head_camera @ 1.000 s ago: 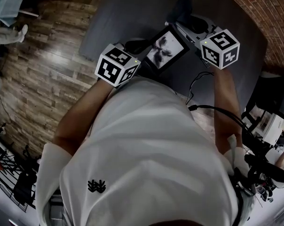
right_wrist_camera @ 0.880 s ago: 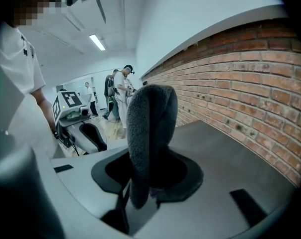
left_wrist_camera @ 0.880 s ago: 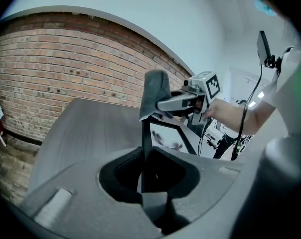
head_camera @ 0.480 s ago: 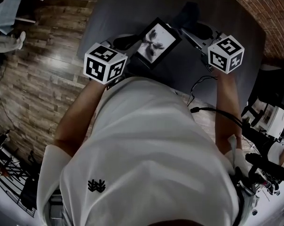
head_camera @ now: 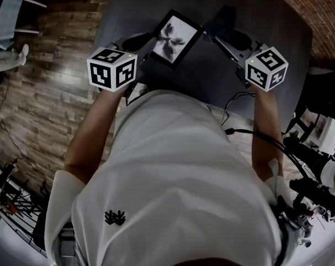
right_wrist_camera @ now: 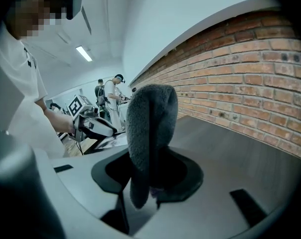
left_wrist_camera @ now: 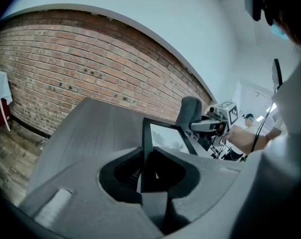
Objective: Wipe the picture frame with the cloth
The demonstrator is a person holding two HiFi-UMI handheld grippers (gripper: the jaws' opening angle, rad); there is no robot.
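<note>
Fingers of our left gripper (left_wrist_camera: 145, 176) clamped on the thin black edge of the picture frame (head_camera: 173, 37), a glossy rectangle with a monochrome print, over the smooth dark grey table (head_camera: 273, 15), right gripper (right_wrist_camera: 149, 183) fingers pinching the fuzzy grey cloth (right_wrist_camera: 149, 123), just beside the frame's right corner.

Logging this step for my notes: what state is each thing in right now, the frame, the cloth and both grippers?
Picture frame: clamped by one edge, held tilted, glass side toward the cloth.
Cloth: bunched, pinched upright, beside the frame's far corner; contact unclear.
Left gripper: shut on the picture frame.
Right gripper: shut on the cloth.
</note>
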